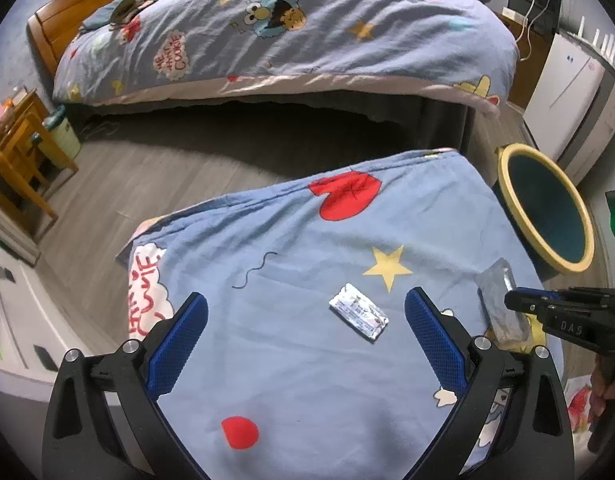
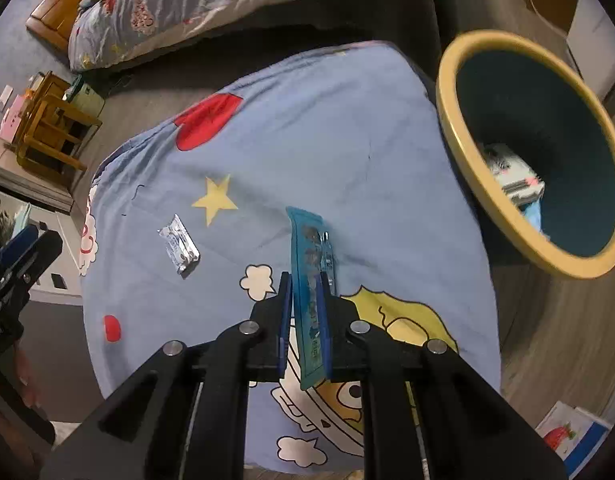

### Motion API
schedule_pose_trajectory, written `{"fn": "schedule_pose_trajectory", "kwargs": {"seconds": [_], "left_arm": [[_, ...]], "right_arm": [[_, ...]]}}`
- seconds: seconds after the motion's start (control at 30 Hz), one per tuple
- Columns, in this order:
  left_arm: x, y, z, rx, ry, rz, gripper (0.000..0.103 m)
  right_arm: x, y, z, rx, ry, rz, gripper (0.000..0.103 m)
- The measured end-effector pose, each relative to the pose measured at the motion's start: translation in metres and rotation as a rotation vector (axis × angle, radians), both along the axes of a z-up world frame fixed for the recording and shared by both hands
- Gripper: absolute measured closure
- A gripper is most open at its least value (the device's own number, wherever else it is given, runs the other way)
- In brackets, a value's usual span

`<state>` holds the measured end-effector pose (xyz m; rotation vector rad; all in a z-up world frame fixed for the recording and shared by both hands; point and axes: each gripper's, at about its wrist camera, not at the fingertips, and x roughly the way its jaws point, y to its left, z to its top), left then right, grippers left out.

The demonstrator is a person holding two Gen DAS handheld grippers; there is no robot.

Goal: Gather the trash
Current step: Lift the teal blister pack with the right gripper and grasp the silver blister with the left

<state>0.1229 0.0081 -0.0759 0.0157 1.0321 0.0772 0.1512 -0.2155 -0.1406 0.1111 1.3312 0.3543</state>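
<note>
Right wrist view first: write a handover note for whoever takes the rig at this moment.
Right tongs: shut on the blue wrapper, lifted over the bedsheet.
Left tongs: open, empty, framing the silver wrapper, which lies flat on the sheet.
Bin: off the sheet's right edge, some trash already inside.
Left to do: drop the blue wrapper in the bin, then pick up and bin the silver one.

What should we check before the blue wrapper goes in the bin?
1. Right gripper jaws shut on the blue wrapper: ok.
2. Bin mouth open, with room above the trash inside: ok.
3. Wrapper over the bin: not ok, it hangs above the blue cloth.
4. Left gripper open and empty: ok.
5. Silver wrapper collected: not ok, it lies on the cloth.
</note>
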Motion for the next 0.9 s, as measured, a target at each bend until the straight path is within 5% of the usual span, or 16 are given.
{"fn": "schedule_pose_trajectory", "kwargs": {"seconds": [0.6, 0.9], "left_arm": [[0.022, -0.027, -0.080, 0.012, 0.131, 0.015, 0.008], [0.035, -0.042, -0.115, -0.049, 0.195, -0.014, 0.052]], "right_arm": [[0.005, -0.015, 0.016, 0.037, -0.053, -0.002, 0.091], [0.012, -0.029, 0.028, 0.070, -0.084, -0.022, 0.091]]}}
